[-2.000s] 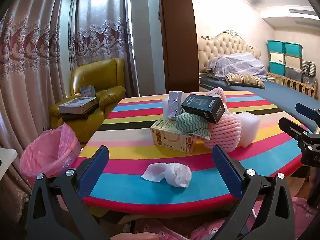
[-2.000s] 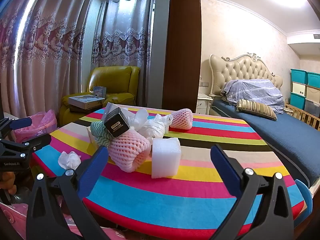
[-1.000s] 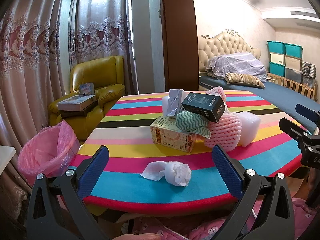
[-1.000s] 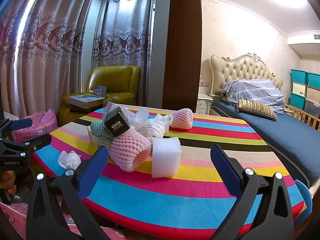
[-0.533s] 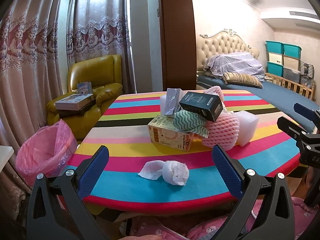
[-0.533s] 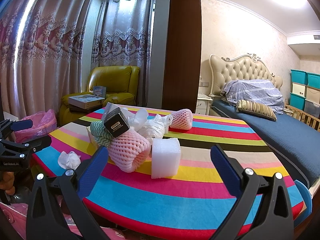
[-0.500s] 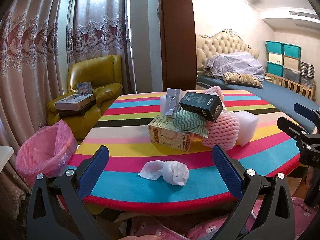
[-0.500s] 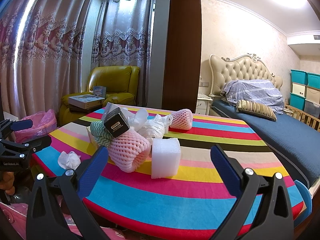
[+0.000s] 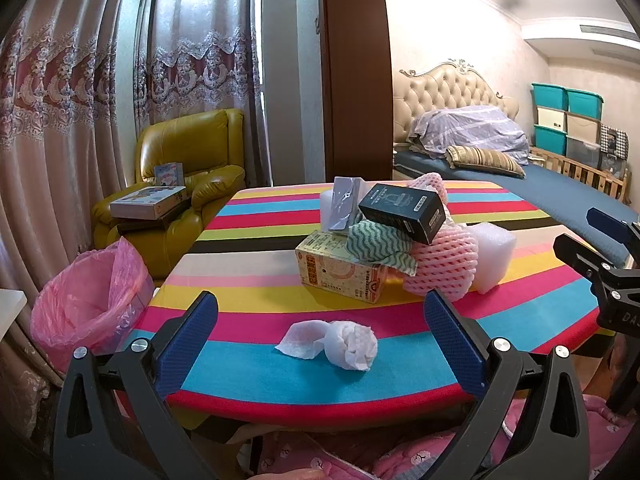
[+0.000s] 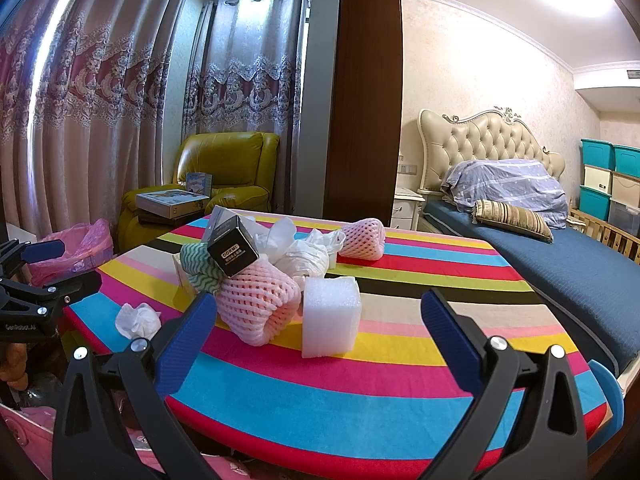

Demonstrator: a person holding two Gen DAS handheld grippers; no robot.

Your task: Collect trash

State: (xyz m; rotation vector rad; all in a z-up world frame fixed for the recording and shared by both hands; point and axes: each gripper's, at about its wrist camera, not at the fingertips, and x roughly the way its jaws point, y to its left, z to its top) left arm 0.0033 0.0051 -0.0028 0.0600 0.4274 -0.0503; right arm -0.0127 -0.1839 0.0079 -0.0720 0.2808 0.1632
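A pink-lined trash bin (image 9: 86, 300) is seen at about 9 o'clock in the left wrist view, on the floor beside the striped counter (image 9: 256, 264). Behind it, a yellow armchair (image 9: 192, 168) is loaded with flat boxes.

The left tool (image 9: 320, 320) is held released at the counter's near edge, its blue-padded jaws spread wide with nothing between them. A crumpled tissue (image 9: 340, 344) is found just ahead of it, at roughly 6 o'clock in that view, lying alone on the turquoise stripe.

Beyond the tissue, near the centre, a pile of trash is gathered. A yellow carton (image 9: 340, 280) is placed at the pile's left, with a green wavy cloth (image 9: 376, 246) draped over it and a black box (image 9: 402, 212) tilted on top. A grey packet (image 9: 346, 204) is propped behind. A pink foam net (image 9: 444, 268) is pressed against the carton's right side, and a white foam block (image 10: 330, 314) is stood just beside the net. What appear to be crumpled white plastic bags (image 10: 300, 252) are bunched behind the net, and a second pink foam net (image 10: 364, 238) is laid further back, at about 12 o'clock in the right wrist view.

The right tool (image 10: 320, 320) is likewise kept released and empty, short of the foam block. A bed (image 10: 560, 256) is seen at 3 o'clock.
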